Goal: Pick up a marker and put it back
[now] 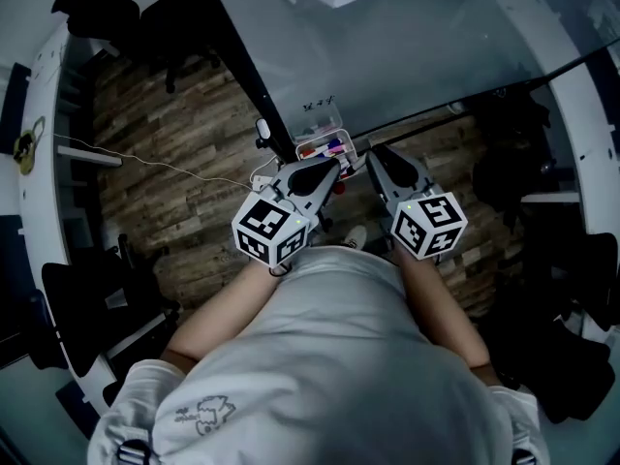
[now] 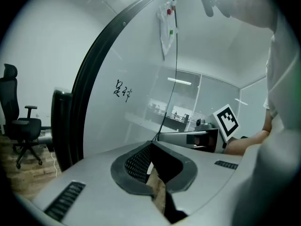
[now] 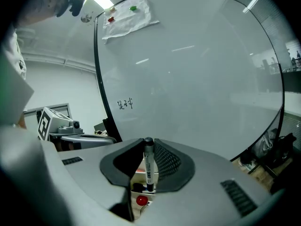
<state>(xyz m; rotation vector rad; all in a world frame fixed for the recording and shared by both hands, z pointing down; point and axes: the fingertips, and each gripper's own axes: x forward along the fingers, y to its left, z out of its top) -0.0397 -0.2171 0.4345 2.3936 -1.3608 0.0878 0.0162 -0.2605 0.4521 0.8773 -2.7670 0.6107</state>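
A white marker with a black cap (image 3: 148,165) stands upright between the pads of my right gripper (image 3: 146,147), which is shut on it. Just below its lower end lies a clear marker tray (image 3: 140,197) with a red-capped marker in it. In the head view this tray (image 1: 321,124) hangs on the whiteboard's (image 1: 407,56) lower edge and holds several coloured markers, with my right gripper (image 1: 374,155) just to its right. My left gripper (image 1: 332,170) points at the tray from the lower left. Its jaws (image 2: 151,149) are shut with nothing between them.
The whiteboard (image 3: 197,79) carries a small scribble (image 3: 125,104) and a paper sheet (image 3: 127,14) held by magnets. A black office chair (image 2: 21,126) stands on the wooden floor (image 1: 174,153) to the left. Dark chairs and bags (image 1: 542,260) crowd the right side.
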